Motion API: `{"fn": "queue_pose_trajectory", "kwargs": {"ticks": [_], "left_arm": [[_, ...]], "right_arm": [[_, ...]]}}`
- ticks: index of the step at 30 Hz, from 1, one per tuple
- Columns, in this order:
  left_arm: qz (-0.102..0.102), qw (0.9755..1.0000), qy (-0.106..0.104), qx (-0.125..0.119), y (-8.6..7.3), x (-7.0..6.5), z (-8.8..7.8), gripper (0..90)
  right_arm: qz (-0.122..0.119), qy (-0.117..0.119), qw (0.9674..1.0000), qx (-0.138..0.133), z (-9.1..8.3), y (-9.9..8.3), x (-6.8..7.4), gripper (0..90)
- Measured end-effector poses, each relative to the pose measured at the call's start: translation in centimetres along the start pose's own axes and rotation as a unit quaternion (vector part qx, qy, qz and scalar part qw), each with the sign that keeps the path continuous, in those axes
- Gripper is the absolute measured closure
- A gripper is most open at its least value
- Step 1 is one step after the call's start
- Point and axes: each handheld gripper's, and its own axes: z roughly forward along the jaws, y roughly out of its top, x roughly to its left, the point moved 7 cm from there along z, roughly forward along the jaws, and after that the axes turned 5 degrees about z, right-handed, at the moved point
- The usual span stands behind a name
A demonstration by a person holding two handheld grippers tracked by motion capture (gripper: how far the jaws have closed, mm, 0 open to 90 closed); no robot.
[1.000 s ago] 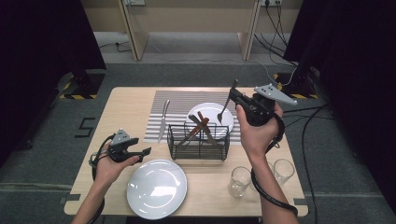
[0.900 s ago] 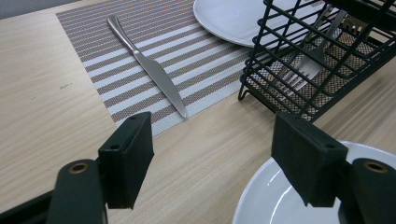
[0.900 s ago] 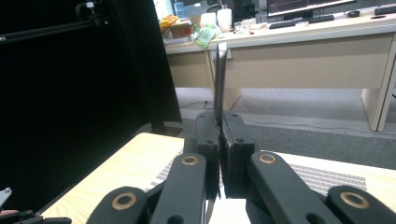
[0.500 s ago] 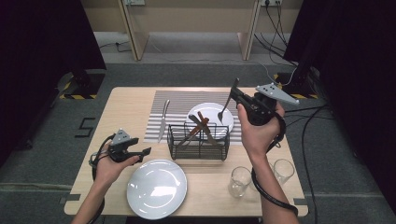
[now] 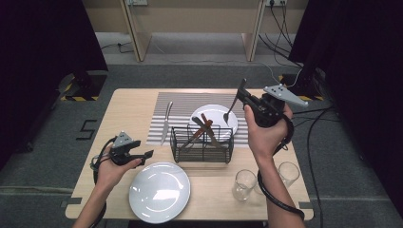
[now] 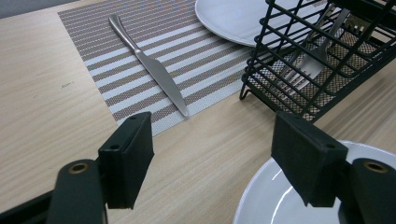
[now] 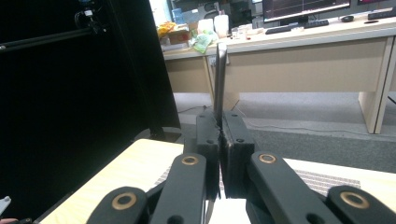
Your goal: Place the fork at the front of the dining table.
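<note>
Fork [image 5: 231, 107] above rack [image 5: 202, 143], seemingly clear

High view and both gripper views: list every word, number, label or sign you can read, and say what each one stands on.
"5": a dark figure marked on the grey floor left of the table, in the high view.
Yellow-and-black hazard stripes, no words, on the base of a stand on the floor behind the table's left corner.
Monitor screen on the desk in the right gripper view: too small and blurred to read.
Packages on that desk: print unreadable.
</note>
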Motion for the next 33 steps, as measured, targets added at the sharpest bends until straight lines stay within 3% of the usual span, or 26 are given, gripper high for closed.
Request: {"fn": "queue_pose_trajectory", "kwargs": {"ticks": [33], "left_arm": [[0.002,1.0000,0.001,-0.002,0.14,-0.08,-0.16,28.9]], "right_arm": [[0.002,-0.011,0.9999,-0.005,-0.60,0.20,-0.77,87.3]]}}
